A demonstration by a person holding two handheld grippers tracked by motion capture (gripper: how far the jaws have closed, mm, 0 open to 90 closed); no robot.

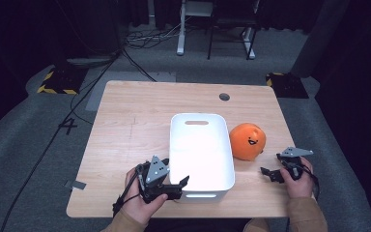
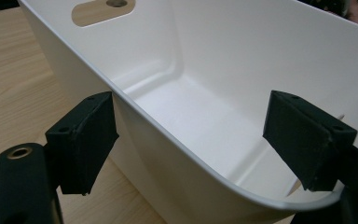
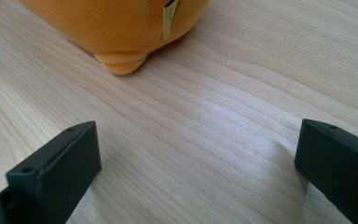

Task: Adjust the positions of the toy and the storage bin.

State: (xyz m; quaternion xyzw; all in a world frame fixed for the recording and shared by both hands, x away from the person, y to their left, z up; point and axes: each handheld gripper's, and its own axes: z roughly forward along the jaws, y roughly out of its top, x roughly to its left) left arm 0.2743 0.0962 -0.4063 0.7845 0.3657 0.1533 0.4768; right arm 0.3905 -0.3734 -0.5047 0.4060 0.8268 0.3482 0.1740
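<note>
Left tool (image 2: 186, 140) straddles the white bin's (image 2: 177, 140) wall, jaws spread; right tool (image 3: 196, 172) gapes empty.

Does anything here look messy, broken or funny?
Nothing stands out. The white bin sits flat and empty on the table, the orange plush toy rests beside it, and both hand-held grippers, left and right, are open.

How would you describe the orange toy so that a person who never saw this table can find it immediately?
Start at the wooden table and find the white bin near its middle. The orange plush toy sits on the tabletop just beside the bin's right wall, ahead of the right gripper. It is the one round, soft, brightly coloured thing there, with a small smiling face.
</note>
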